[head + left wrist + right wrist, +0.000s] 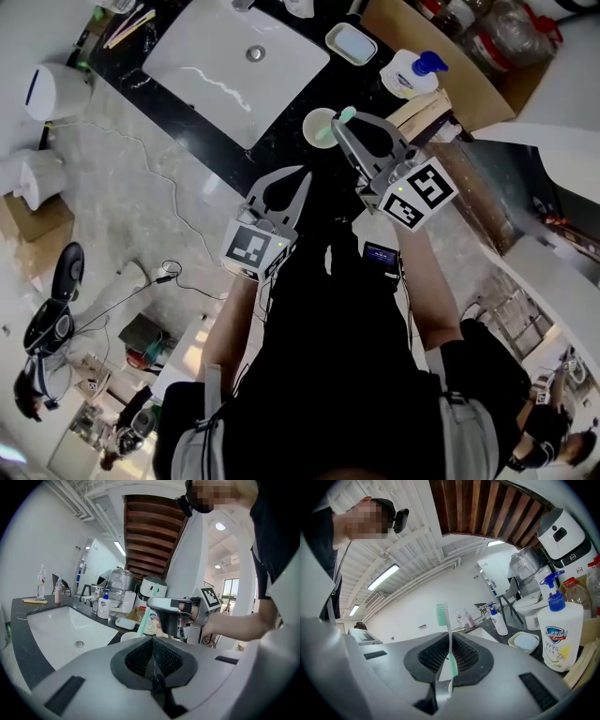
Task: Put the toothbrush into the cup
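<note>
as right gripper (349, 131) clamps toothbrush (449, 641) mid-handle, bristles up, handle end hangs over white cup (319, 127), upper centre of head view, likely lined up for drop; left gripper (286, 192) waits mid-frame, jaws together, empty.

Dark counter (292, 98) holds cup (320, 127), soap bottle (412, 75), perhaps dish (352, 43).

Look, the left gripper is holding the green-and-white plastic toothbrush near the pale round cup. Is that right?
Not quite. It is the right gripper that is holding the green-and-white plastic toothbrush near the pale round cup. The right gripper view shows it clamped between those jaws. The left gripper is shut on nothing.
</note>
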A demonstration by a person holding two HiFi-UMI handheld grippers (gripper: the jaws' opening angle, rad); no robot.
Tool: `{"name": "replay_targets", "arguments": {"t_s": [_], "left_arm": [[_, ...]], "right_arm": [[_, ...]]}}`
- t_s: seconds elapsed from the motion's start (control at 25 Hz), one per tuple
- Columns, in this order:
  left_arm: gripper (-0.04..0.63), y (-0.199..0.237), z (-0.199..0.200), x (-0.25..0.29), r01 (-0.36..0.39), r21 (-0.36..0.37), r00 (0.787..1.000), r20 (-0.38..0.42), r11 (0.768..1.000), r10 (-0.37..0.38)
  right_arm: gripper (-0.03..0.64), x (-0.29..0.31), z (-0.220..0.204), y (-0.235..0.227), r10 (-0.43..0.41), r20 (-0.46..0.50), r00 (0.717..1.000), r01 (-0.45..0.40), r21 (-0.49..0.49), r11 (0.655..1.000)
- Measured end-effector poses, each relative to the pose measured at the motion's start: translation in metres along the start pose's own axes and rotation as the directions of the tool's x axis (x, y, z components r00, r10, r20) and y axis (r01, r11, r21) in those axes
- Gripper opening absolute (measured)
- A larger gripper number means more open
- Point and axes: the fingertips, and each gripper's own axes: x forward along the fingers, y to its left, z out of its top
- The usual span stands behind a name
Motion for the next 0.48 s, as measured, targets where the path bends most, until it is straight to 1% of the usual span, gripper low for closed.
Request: {"name": "replay_targets", "arguments": {"t_s": [0.32,0.48], "left_arm": [[0.011,0.003,-0.014,0.005,0.0,-0.028,1.0,-0.015,1.0,-0.001],[0.011,0.003,-0.018,0.007,0.003,-0.036,1.0,-0.021,0.999,-0.004]], "right_arm": [[0.031,0.006,-0.013,-0.006,0.007,-0.001,1.0,-0.007,0.059,0.998],[0.031,0.007,-0.023,-0.011,-0.004,-0.012,1.0,0.005,0.077,0.997]]}}
